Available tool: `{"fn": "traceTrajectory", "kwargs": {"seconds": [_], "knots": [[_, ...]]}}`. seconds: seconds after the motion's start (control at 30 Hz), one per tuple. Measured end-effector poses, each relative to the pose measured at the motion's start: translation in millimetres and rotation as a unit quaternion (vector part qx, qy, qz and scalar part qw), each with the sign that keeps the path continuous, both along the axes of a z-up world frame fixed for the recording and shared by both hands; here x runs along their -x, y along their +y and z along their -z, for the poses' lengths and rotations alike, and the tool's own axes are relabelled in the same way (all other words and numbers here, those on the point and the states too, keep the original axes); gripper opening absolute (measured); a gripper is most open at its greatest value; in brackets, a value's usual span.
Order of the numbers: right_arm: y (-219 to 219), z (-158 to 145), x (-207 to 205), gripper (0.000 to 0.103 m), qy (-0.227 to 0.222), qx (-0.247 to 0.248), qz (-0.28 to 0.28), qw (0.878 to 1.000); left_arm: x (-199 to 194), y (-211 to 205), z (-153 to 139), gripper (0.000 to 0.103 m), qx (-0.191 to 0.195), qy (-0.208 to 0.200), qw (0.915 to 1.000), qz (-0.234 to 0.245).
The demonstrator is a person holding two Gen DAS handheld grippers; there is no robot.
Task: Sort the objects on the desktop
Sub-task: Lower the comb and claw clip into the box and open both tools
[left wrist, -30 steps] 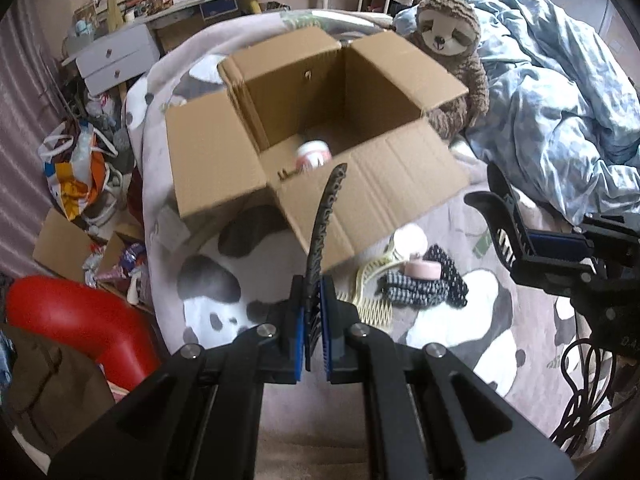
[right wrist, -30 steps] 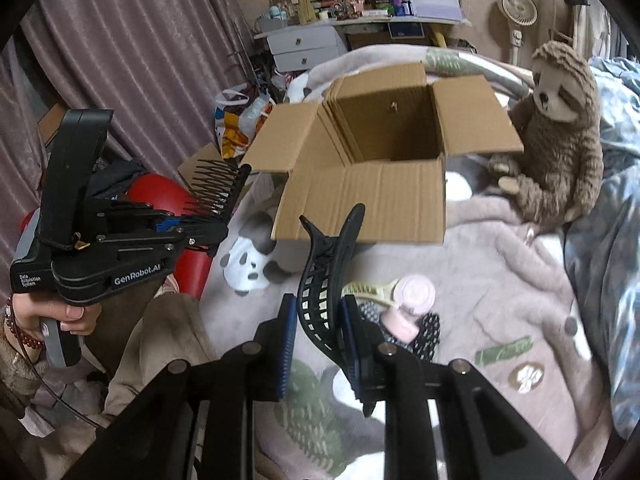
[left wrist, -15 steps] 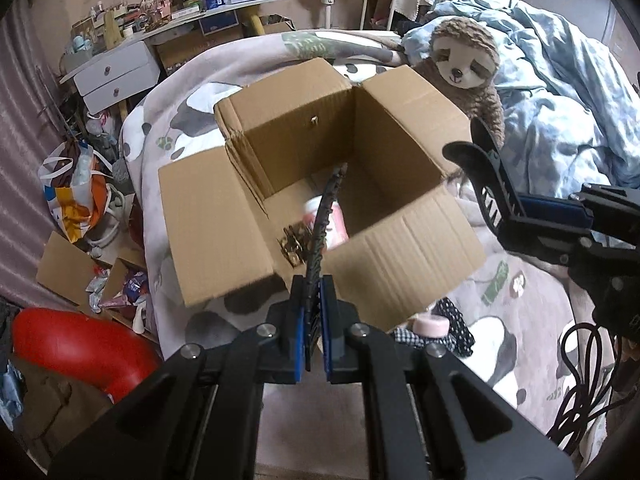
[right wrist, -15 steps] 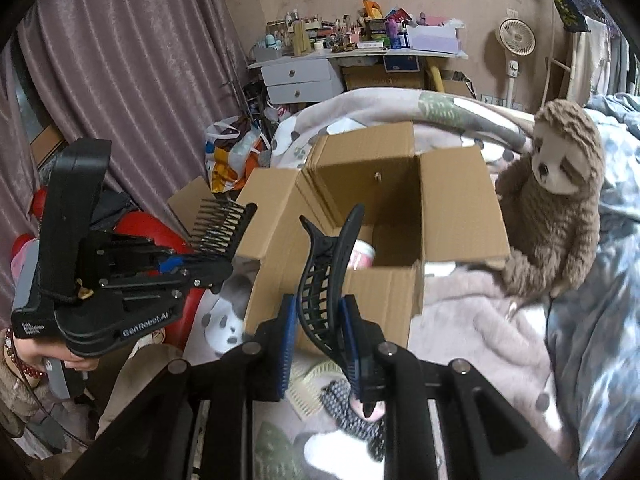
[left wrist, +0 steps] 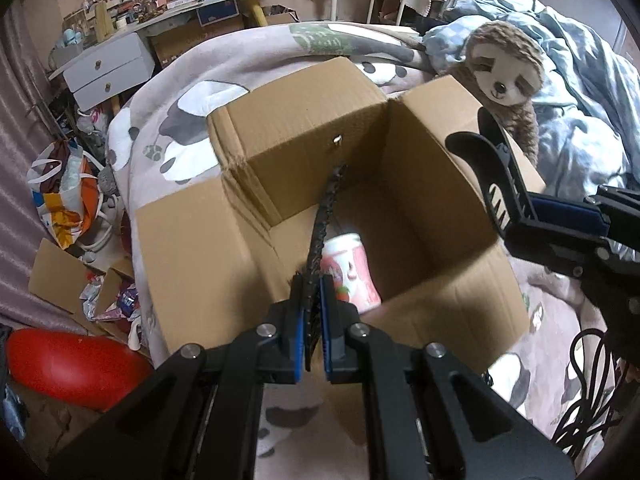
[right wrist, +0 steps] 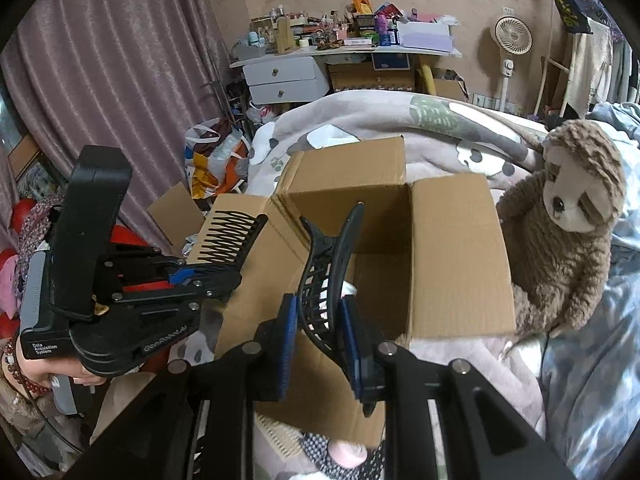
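- While both grippers hang over the open box (left wrist: pixel 192 264), each is clamped on a hair accessory.
- Left gripper (left wrist: pixel 311 320): blue pads nearly together, pinching a black comb (left wrist: pixel 326 216) edge-on. From the left wrist view the comb runs up over the box interior; from the right wrist view its teeth (right wrist: pixel 230 236) fan out over the left flap, pointing upward.
- Right gripper (right wrist: pixel 319 336): pads set a little apart, pressed on both sides of a black hair claw (right wrist: pixel 326 264). The claw's curved tip rises above the box opening – in the left wrist view it sits at the box's right wall (left wrist: pixel 486 172).
- Box: cardboard, flaps folded outward, resting on a panda-print blanket (left wrist: pixel 180 120) on the bed. Inside, on the floor of the box, lies a pink-and-white jar (left wrist: pixel 352 272) on its side, partly hidden by the comb.
- A sloth plush (right wrist: pixel 568 216) sits just right of the box, touching or nearly touching its right flap – cannot tell which.
- Below the near flap in the right wrist view: a pale comb (right wrist: pixel 276 436) and a dotted dark fabric piece (right wrist: pixel 320 452) on the blanket, mostly hidden by the gripper.
- A hand (right wrist: pixel 68 372) holds the left gripper's handle at the lower left.
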State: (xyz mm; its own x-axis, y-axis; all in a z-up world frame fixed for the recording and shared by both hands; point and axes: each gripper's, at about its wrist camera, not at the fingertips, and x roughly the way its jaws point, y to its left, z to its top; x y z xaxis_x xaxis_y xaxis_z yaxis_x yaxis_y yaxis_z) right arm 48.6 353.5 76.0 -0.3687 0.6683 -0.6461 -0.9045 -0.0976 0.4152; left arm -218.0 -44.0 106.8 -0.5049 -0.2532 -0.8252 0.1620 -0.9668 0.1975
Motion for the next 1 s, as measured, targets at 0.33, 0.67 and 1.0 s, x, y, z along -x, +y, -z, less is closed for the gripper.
{"fn": "traceTrajectory", "kwargs": {"seconds": [0.33, 0.67, 1.0], "knots": [[50.0, 18.9, -3.1, 0.021, -0.003, 0.024, 0.013, 1.000, 42.6, -13.1, 22.5, 0.006, 0.001, -0.023, 0.9997, 0.005], [71.9, 46.9, -3.5, 0.021, -0.014, 0.049, 0.048, 0.998, 66.2, -19.6, 45.0, 0.006, 0.012, -0.030, 0.9995, -0.002], [73.3, 57.4, -7.5, 0.030, -0.032, 0.059, 0.069, 0.995, 68.2, -12.2, 58.3, 0.040, 0.036, -0.055, 0.9978, 0.004]]}}
